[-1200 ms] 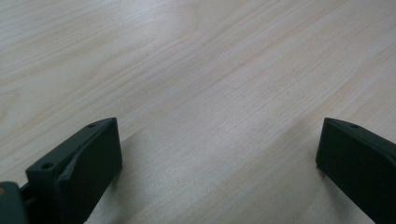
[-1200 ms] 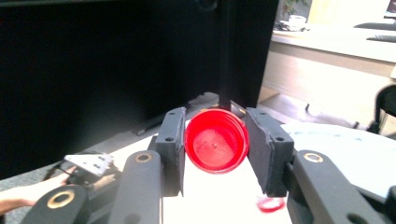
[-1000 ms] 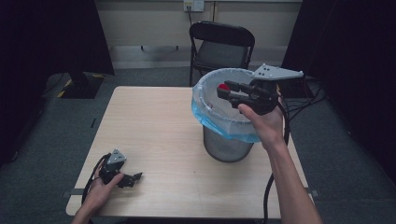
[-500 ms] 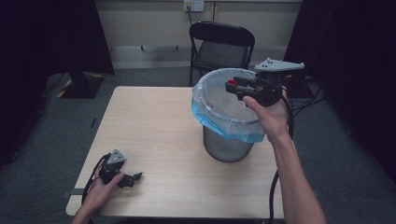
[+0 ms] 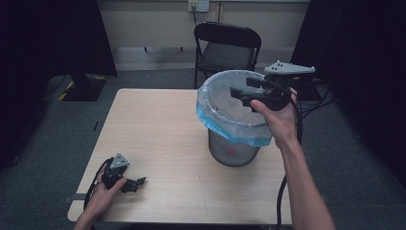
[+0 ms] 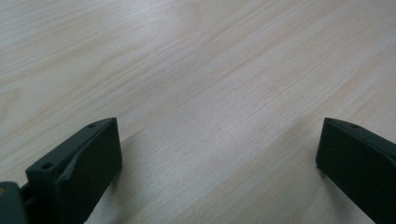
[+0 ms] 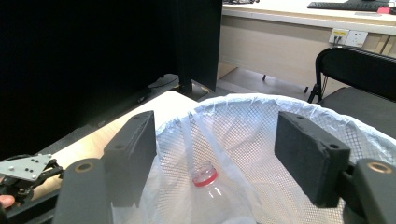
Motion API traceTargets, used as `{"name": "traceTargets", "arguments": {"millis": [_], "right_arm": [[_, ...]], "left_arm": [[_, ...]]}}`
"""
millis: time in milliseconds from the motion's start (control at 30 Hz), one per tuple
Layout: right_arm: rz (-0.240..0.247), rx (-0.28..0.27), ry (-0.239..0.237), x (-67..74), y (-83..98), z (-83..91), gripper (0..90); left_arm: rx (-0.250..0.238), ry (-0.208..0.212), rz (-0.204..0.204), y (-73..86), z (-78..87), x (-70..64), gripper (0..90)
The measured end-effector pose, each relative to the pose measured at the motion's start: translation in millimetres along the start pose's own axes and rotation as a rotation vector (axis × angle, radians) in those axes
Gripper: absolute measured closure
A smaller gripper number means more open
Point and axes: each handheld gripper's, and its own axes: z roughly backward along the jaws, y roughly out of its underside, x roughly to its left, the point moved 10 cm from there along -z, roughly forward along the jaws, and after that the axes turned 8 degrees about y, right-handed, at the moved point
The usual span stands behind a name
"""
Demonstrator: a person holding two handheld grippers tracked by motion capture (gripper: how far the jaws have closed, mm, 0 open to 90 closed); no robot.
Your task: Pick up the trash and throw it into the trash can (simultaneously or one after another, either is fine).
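Light wood-grain table [image 5: 163, 129], rectangular, standing on grey carpet. Mesh waste bin [image 5: 233, 151] with white-and-blue liner stands upright on it at about 3 o'clock. Left gripper [image 5: 136, 182] rests on the tabletop at 7 o'clock, near the front edge, well apart from the bin.

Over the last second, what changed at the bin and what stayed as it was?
The right gripper, above the bin, has just been opening its fingers, letting go of the red-ringed clear bottle, which now lies in the liner; nothing is between them. The left gripper stayed on the table, fingers open.
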Motion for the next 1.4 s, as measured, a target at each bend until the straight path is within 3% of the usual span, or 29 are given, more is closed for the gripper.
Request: {"name": "traceTargets", "arguments": {"millis": [333,700,1067,1300,1400], "right_arm": [[-0.003,-0.024,-0.059,17.0,1.9,7.0,20.2],[0.008,-0.037,-0.119,44.9,16.5,21.0,26.1],[0.045,-0.042,-0.200,81.9,33.0,34.1,24.9],[0.105,-0.032,-0.238,111.5,45.1,45.5,24.3],[0.099,-0.019,-0.270,119.2,51.0,48.4,25.0]], "left_arm": [[0.000,0.000,0.000,0.0,0.0,0.0,0.0],[0.000,0.000,0.000,0.0,0.0,0.0,0.0],[0.000,0.000,0.000,0.0,0.0,0.0,0.0],[0.000,0.000,0.000,0.0,0.0,0.0,0.0],[-0.001,0.000,0.000,0.0,0.0,0.0,0.0]]}}
